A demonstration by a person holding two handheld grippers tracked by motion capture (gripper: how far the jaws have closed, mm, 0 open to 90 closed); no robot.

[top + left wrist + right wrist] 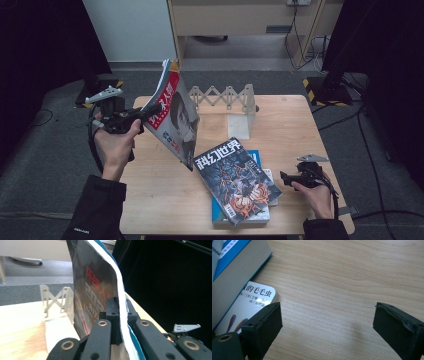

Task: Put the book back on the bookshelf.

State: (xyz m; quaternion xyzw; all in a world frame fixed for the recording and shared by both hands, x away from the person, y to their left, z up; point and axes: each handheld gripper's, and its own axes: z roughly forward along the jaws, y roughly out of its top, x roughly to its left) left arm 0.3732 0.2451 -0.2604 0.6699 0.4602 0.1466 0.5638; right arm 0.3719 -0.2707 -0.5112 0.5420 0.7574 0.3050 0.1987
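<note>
Red-titled magazine [175, 117]: your left gripper [150, 111] clamps it, lifted above the table [165, 190].
Right gripper [327, 322]: you hold it open, empty.

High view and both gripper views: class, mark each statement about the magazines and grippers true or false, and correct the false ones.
1. The left gripper is shut on the red-covered magazine, held above the table. True.
2. The right gripper grips a book. False: its jaws stand open over bare wood.
3. The dark magazine lies on top of the stack. True.
4. The white folding rack lies flat at the near edge. False: it stands at the far side.
</note>
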